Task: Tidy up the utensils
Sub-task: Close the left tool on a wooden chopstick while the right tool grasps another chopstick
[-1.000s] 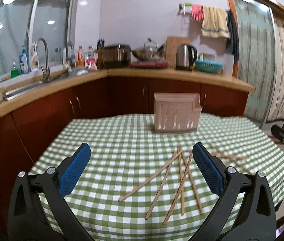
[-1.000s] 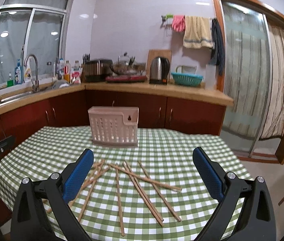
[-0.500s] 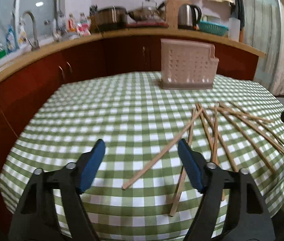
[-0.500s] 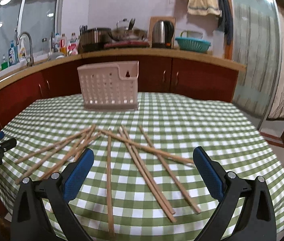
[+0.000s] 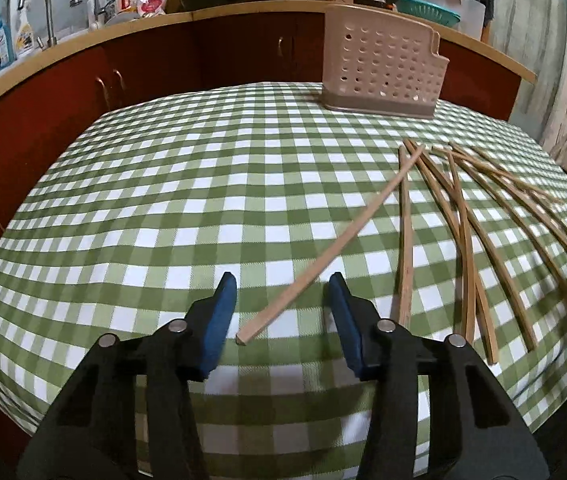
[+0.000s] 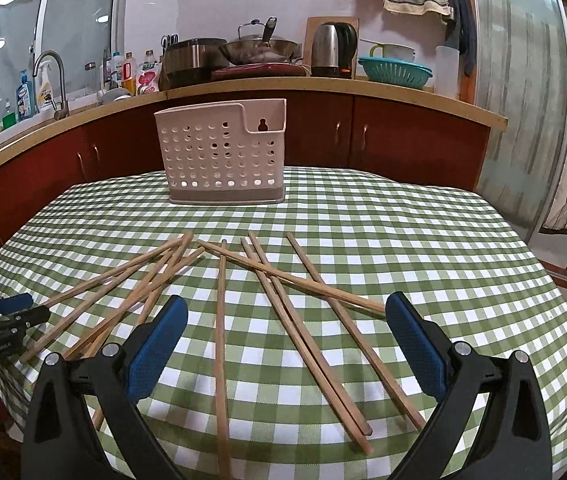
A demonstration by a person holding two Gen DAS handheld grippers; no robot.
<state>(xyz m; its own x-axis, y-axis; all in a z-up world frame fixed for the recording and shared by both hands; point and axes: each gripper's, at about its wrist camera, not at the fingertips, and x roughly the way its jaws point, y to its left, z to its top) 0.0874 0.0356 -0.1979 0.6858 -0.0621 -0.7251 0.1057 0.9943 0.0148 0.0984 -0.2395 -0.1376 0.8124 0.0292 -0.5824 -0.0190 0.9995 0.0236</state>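
Several wooden chopsticks lie scattered on a green checked tablecloth. A beige perforated utensil holder stands upright at the table's far side; it also shows in the left wrist view. My left gripper is open and low over the cloth, with the near end of one chopstick lying between its fingers, untouched. My right gripper is wide open above the middle of the chopsticks, holding nothing. The left gripper also shows in the right wrist view.
A kitchen counter with a kettle, wok, bottles and a sink tap runs behind the table. Red-brown cabinets stand below it. A curtained sliding door is at the right.
My left gripper has dropped low and moved forward over the cloth, its fingers narrowing around the end of one chopstick. My right gripper has moved closer over the chopsticks and stays wide open.
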